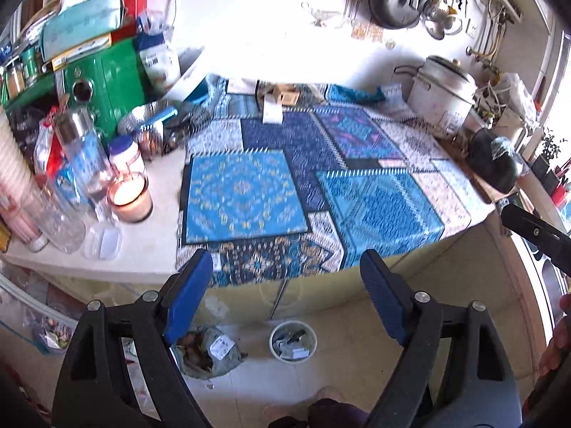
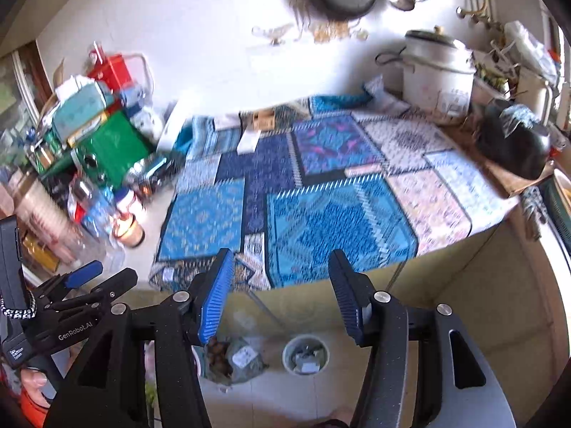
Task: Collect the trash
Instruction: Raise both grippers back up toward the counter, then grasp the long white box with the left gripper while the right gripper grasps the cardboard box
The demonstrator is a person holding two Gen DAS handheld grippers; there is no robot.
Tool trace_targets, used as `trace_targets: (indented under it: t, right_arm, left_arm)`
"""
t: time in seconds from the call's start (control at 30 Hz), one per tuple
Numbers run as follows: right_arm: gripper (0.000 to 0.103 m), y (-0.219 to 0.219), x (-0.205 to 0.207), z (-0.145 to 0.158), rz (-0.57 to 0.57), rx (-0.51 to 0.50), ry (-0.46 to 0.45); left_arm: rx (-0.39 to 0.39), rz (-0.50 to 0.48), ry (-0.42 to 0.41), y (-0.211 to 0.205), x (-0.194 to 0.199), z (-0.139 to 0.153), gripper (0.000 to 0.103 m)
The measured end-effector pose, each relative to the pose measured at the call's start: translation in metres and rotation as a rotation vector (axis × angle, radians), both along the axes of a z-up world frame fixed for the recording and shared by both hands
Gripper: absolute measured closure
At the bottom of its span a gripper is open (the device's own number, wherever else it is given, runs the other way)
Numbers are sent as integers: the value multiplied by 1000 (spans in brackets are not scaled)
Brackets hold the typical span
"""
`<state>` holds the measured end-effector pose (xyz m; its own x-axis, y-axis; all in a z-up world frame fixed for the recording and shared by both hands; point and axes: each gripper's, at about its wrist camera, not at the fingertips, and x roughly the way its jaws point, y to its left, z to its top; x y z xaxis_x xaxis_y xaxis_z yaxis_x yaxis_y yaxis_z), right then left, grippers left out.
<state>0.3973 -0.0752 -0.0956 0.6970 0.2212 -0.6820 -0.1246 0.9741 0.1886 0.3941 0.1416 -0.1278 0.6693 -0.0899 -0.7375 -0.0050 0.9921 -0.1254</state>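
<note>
A small white trash bin (image 1: 293, 339) with scraps inside stands on the floor below the table's front edge; it also shows in the right wrist view (image 2: 305, 354). A clear bag of brown waste (image 1: 205, 351) lies on the floor left of the bin, seen too in the right wrist view (image 2: 232, 358). A white slip of paper (image 1: 272, 111) lies at the far side of the blue patterned tablecloth (image 1: 285, 178). My left gripper (image 1: 285, 285) is open and empty above the table's front edge. My right gripper (image 2: 280, 285) is open and empty, also at the front edge.
Clutter crowds the table's left: a green tin box (image 1: 103, 78), a glass bottle (image 1: 84, 153), a lit candle jar (image 1: 130, 198), plastic bottles. A white rice cooker (image 1: 440, 94) and a black bag (image 1: 494, 162) stand at the right. Pans hang on the wall.
</note>
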Motion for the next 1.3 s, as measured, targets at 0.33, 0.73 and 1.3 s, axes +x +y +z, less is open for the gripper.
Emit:
trace_targets:
  t: [0.33, 0.73, 1.3]
  right_arm:
    - [48, -29, 61, 22, 3, 22, -76]
    - [45, -58, 184, 29, 189, 8, -66]
    - [44, -62, 295, -22, 175, 20, 80]
  left_arm:
    - [30, 39, -76, -9, 62, 39, 13]
    - [80, 182, -49, -44, 178, 44, 13]
    - [58, 220, 118, -28, 333, -33, 12]
